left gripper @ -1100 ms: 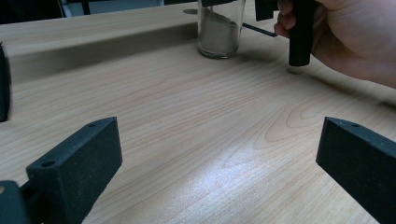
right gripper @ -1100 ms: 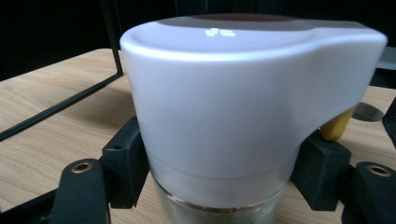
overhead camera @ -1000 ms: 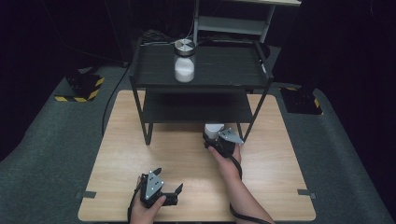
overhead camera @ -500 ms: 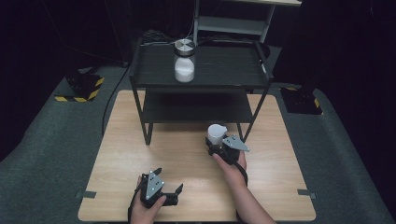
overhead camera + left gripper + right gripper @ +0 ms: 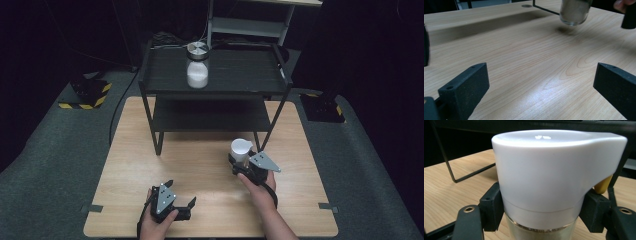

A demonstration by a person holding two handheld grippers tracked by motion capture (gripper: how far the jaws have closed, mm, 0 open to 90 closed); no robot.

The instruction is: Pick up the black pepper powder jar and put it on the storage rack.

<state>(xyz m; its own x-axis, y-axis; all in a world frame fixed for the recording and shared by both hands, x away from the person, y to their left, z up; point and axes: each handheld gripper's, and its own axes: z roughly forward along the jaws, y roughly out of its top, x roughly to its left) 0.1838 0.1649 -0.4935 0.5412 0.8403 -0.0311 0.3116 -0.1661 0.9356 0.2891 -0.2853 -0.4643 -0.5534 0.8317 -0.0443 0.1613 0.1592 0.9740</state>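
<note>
A glass jar (image 5: 240, 149) with a white cap sits between the jaws of my right gripper (image 5: 243, 162), just in front of the black rack's right front leg. In the right gripper view the white cap (image 5: 549, 170) rises above both jaws, which press on the glass below it; the right gripper (image 5: 544, 207) is shut on the jar. The left gripper view shows the jar's glass base (image 5: 574, 12) hanging slightly above the wood with a shadow under it. My left gripper (image 5: 181, 192) rests near the table's front edge, open, with bare wood between its jaws (image 5: 541, 72).
A black two-level rack (image 5: 215, 87) stands at the back of the wooden table (image 5: 125, 165). On its top level stands a second jar (image 5: 197, 65) with a metal lid and white contents. Dark floor surrounds the table.
My right gripper has drawn the white-capped jar out from the rack's lower level, toward the person and slightly right. The left gripper has stayed put.
</note>
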